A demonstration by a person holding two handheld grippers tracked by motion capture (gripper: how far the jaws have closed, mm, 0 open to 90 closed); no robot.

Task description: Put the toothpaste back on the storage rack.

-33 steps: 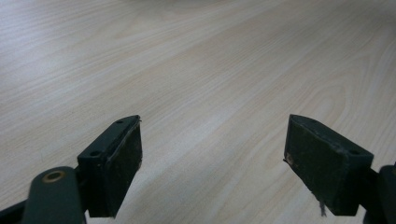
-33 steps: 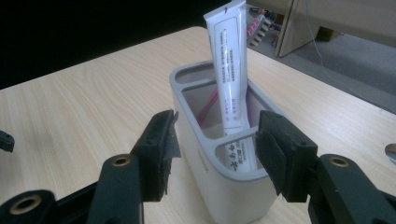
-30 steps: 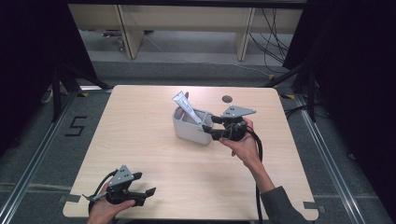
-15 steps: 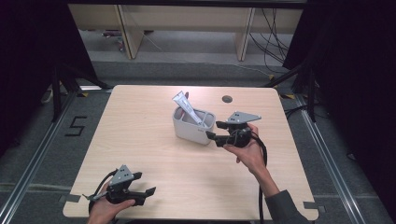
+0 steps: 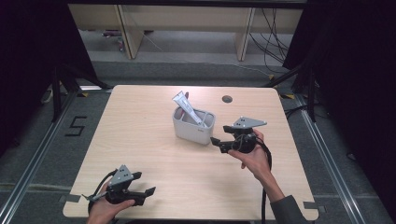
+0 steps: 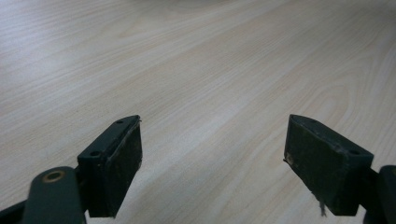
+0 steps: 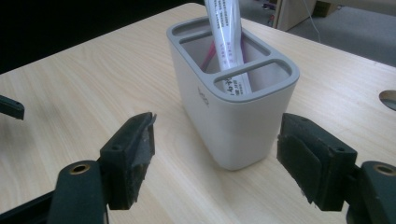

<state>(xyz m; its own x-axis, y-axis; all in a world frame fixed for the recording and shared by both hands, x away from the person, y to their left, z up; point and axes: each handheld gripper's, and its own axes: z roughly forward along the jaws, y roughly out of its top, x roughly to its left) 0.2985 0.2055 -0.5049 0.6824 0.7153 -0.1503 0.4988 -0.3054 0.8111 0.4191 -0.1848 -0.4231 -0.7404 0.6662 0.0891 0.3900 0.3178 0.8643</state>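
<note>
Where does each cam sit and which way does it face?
High view: above the person's side, looking forward and down on the table; both forearms, left gripper, right gripper.
Left gripper view: on the left gripper, over bare tabletop; open jaws.
Right gripper view: facing the holder; open jaws.
Shared: holder and tube.

light: even, overhead | table (image 5: 140, 121): bright | surround: dark | shadows: soft | left gripper view: far edge blurred

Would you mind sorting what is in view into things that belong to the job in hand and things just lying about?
Likely part of the job:
- holder, grey-rimmed, with compartments
- tube leaning in its middle compartment
- right gripper, open, facing the holder
- left gripper, open over bare table

Just there:
- round hole in the tabletop
- shelving and cables behind
</note>
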